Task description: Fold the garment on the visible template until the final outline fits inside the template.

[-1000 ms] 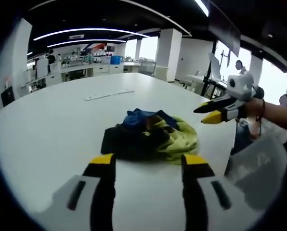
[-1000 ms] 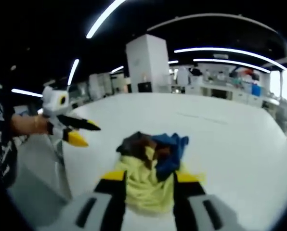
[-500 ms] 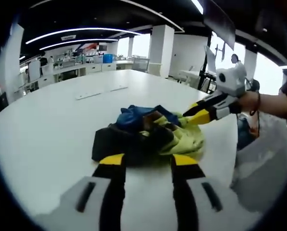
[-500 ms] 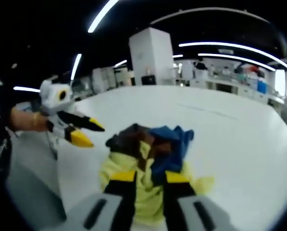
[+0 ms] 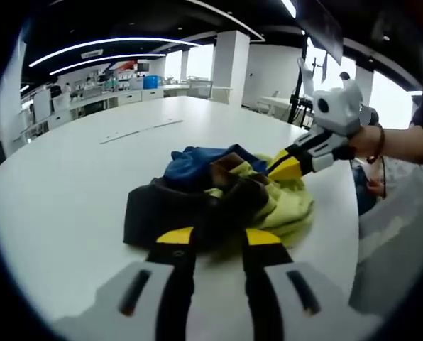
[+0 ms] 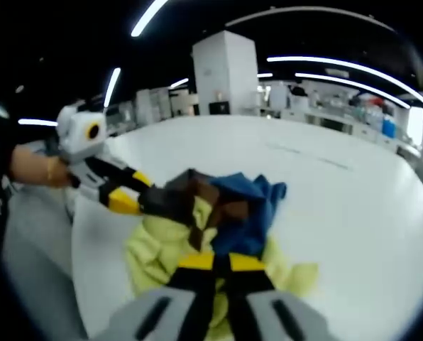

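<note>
On a wide white table (image 5: 69, 177) we find the garment (image 5: 218, 195) bunched in a heap of black, blue and yellow-green cloth. The left gripper (image 5: 218, 238) rests at the heap's near black edge, jaws a narrow gap apart — whether cloth is pinched between them, we cannot tell. The right gripper (image 6: 222, 261) — jaws drawn almost together — presses into the yellow-green folds; its grip we cannot confirm either.

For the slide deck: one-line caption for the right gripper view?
Right gripper closing on the crumpled garment on the white table; left gripper reaches its far edge.
</note>
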The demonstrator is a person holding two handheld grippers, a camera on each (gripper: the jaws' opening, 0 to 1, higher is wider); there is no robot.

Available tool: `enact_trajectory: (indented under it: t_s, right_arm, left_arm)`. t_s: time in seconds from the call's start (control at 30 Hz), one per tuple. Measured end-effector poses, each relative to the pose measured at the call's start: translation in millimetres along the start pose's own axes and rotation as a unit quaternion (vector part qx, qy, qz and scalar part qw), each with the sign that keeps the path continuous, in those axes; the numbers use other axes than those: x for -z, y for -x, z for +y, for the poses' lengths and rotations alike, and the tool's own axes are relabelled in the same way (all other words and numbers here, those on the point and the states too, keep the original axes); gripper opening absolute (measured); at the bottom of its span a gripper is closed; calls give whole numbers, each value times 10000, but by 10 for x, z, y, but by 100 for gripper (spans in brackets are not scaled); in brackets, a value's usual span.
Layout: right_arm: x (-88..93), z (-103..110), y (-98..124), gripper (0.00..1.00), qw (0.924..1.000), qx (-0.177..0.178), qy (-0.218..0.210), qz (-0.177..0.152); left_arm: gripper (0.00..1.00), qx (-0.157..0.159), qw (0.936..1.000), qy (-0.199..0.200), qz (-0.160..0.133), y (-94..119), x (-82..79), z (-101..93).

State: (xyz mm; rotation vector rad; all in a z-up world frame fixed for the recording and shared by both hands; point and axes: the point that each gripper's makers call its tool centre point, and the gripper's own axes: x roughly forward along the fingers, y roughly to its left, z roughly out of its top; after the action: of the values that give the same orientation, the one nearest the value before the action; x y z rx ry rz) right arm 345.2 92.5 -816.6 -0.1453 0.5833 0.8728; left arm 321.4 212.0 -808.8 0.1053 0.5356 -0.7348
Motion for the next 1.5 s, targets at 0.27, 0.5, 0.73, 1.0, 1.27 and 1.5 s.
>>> enact_trajectory:
  t_s: [0.27, 0.5, 0.73, 1.0, 1.27, 1.5]
  right_arm:
    - [22, 2, -25, 0, 10000, 32, -50, -9]
    - [3, 2, 22, 0, 9998, 31, -176, -84]
    - [-75, 67, 167, 0, 9997, -7, -151, -177]
    - [-156, 77, 352, 0, 9998, 84, 1, -158]
    - [-357, 5, 610, 0, 9986, 361, 151, -360]
    - [-592, -84, 824, 0, 9964, 626, 284, -488]
  left_arm:
    - [12, -78, 9987, -488, 104, -95, 39, -9]
    - [0, -35, 9978, -647, 125, -104, 36, -30]
    - [0, 8, 9996, -290, -55, 44, -71, -21]
    - [0, -153, 9993, -202, -278, 282, -234, -29]
    - [0, -350, 9972, 171, -640, 509, -506, -80]
    - [0, -487, 9959, 138, -749, 733, -725, -13]
